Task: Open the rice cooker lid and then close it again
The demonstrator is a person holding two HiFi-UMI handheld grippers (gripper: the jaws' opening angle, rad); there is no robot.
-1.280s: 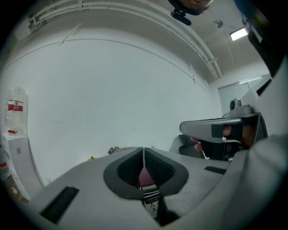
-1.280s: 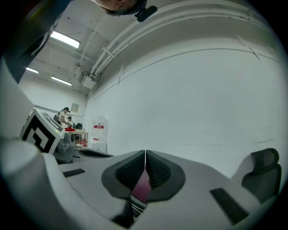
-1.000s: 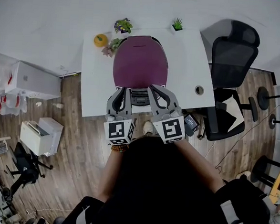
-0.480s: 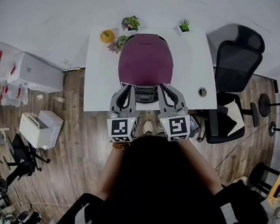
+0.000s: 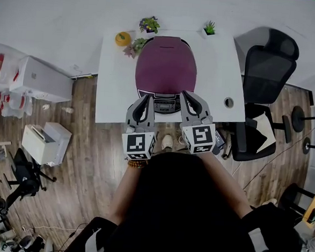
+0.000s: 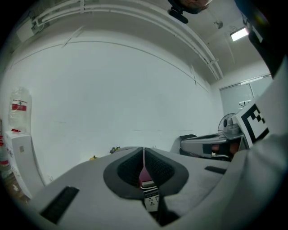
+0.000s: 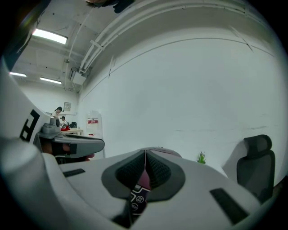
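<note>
One rice cooker [image 5: 166, 69], panel [image 5: 164, 104] toward person [image 5: 184, 205]

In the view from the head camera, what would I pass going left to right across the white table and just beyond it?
small orange object → purple rice cooker → small green plant → round hole in the tabletop → black office chair

The white table [image 5: 110, 95] holds a purple rice cooker [image 5: 167, 64] just past the left claw [image 5: 147, 99] and right claw [image 5: 185, 94], an orange ball [image 5: 122, 38] and flowers [image 5: 148, 25] farther past the left one, and a tiny green plant [image 5: 209, 28] farther past the right.
</note>
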